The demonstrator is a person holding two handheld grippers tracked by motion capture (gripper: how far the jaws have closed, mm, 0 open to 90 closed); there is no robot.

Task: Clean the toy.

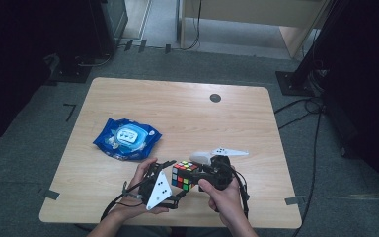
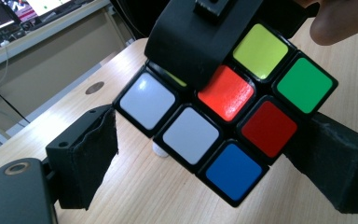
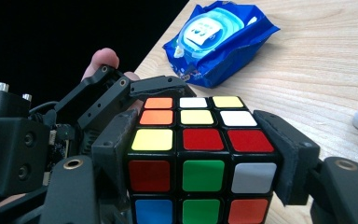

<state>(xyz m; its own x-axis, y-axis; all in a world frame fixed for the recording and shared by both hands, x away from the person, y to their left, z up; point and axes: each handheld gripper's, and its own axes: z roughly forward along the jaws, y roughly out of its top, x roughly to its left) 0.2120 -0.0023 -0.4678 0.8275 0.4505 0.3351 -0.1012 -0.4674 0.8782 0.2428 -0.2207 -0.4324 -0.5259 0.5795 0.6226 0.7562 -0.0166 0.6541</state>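
Grey carpet surrounds a pale wooden desk [image 1: 187,113], with dark stands and cables at its edges. On the desk lies a blue wipes pack [image 1: 127,138], well apart from the work at the near edge, and a small white object [image 1: 202,157] sits just beyond the person's hands.

From the high view, both forearms come in from the bottom and meet over the desk's near edge, the hands facing each other with a colourful puzzle cube [image 1: 184,175] between them, held above the surface. The left hand-held gripper [image 1: 170,174] points right toward the cube; the right hand-held gripper [image 1: 193,174] points left.

The right gripper view shows what the high view cannot: the right hand-held gripper [image 3: 200,154] is clenched on the puzzle cube [image 3: 200,158], its padded jaws pressing on both sides, with the wipes pack [image 3: 219,42] beyond it.

The left gripper view shows the left hand-held gripper [image 2: 214,158] released: one pad stands clear of the puzzle cube [image 2: 223,116] with desk visible in the gap, while the other lies close against the cube's corner. A black jaw of the other gripper crosses the cube's top.
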